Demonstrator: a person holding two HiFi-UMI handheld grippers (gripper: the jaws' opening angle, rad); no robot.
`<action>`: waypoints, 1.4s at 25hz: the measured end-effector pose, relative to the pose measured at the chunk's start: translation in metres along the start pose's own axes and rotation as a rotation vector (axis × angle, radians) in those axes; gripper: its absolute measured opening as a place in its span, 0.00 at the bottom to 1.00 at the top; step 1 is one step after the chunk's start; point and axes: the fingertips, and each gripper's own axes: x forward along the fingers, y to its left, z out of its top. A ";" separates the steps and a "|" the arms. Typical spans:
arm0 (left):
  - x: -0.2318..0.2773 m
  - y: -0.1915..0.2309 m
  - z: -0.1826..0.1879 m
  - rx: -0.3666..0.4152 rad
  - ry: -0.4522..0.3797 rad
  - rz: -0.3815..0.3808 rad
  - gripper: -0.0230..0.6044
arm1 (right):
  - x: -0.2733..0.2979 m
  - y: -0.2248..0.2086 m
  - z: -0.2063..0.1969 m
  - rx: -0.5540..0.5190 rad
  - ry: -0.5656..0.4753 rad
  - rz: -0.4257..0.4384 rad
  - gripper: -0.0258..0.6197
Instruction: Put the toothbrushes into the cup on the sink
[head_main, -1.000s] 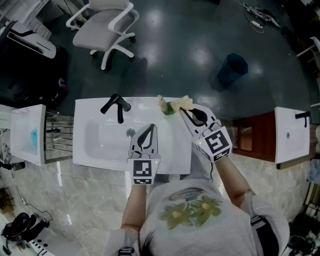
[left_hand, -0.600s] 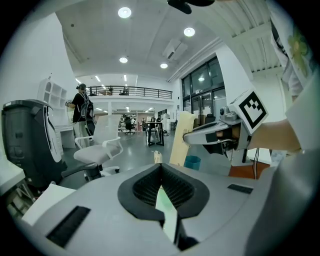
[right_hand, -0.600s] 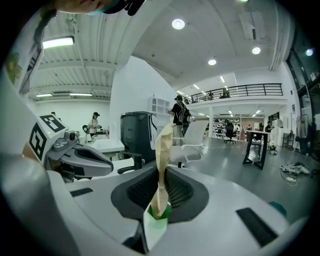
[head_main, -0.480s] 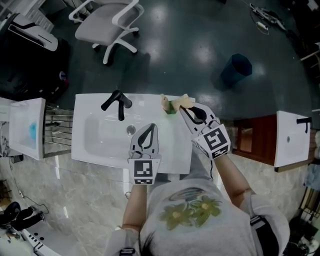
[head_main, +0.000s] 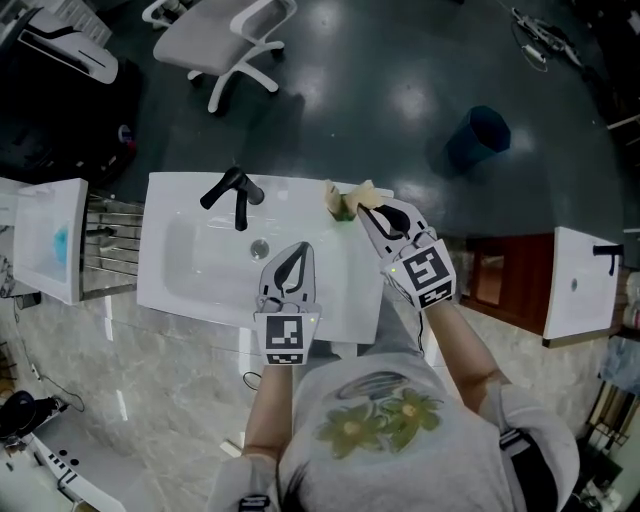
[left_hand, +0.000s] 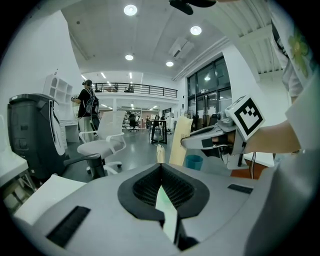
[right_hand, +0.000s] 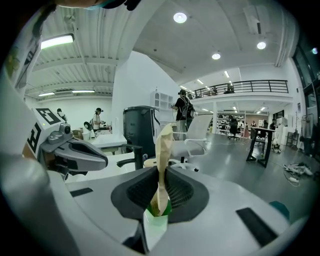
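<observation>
Fingers of the right gripper (head_main: 366, 208) grip narrowly on a cream toothbrush (right_hand: 162, 160), upper centre of the head view, just beside the green cup (head_main: 343, 211) on the sink (head_main: 190, 275) rim. Left gripper (head_main: 300, 250) fingers are closed and empty. The step in hand appears to be insertion. The next move calls for aligning the toothbrush above the cup, lowering it and releasing.

No legible words, numbers or brand names anywhere we look. The only signs are coded patterns, not letters. The left gripper (head_main: 299, 247) carries a black-and-white square marker (head_main: 284, 339) on its cube. The right gripper (head_main: 372, 206) carries a second marker (head_main: 424, 275). On the toothbrush packet (right_hand: 161, 165) in the right jaws, we cannot make out any print.
</observation>
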 end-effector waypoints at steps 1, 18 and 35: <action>0.000 0.000 -0.001 -0.003 0.001 0.002 0.07 | 0.002 0.000 -0.002 -0.001 0.006 0.003 0.14; 0.004 -0.001 -0.014 -0.030 0.021 0.019 0.07 | 0.022 0.000 -0.033 -0.012 0.062 0.043 0.14; 0.011 -0.007 -0.021 -0.037 0.049 -0.007 0.07 | 0.038 -0.003 -0.065 0.004 0.143 0.043 0.14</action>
